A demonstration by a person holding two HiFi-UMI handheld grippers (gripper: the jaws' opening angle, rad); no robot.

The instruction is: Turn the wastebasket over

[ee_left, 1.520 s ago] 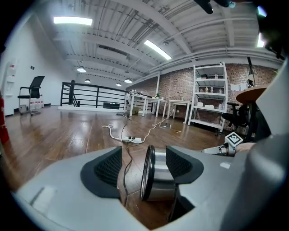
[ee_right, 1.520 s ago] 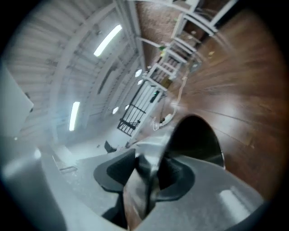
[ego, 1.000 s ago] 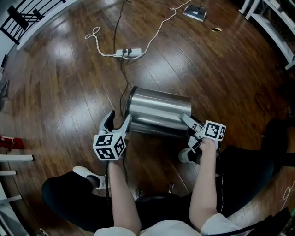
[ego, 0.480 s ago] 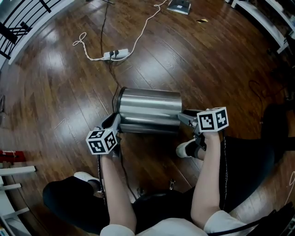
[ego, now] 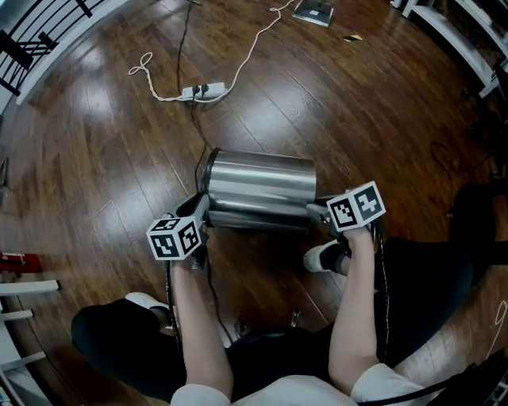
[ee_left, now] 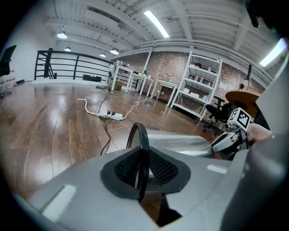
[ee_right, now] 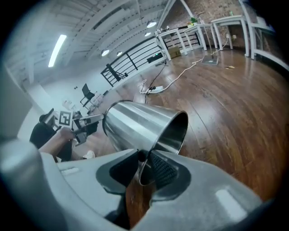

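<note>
A shiny steel wastebasket [ego: 262,186] lies on its side on the wood floor, open mouth to the right. My left gripper [ego: 202,208] is at its left end. In the left gripper view the jaws are closing, and the pads of the left gripper [ee_left: 142,164] pinch the black ring [ee_left: 141,135] of that end. My right gripper [ego: 313,210] is at the right end. Its jaws are closing too, and the thin steel mouth rim [ee_right: 156,149] stands between the pads of the right gripper [ee_right: 143,167]. The wastebasket [ee_right: 135,126] stretches away from it toward the other gripper.
A white power strip [ego: 205,91] with white and black cables lies on the floor beyond the wastebasket. A flat grey device [ego: 313,12] sits at the far edge. White shelving [ego: 468,40] stands at the right, a black railing [ego: 32,40] at the far left. My shoe [ego: 321,258] is near the right gripper.
Both grippers went from wide open to closed on the ends of the wastebasket. The left one sank onto the black ring; the right one rolled and shifted onto the mouth rim.
</note>
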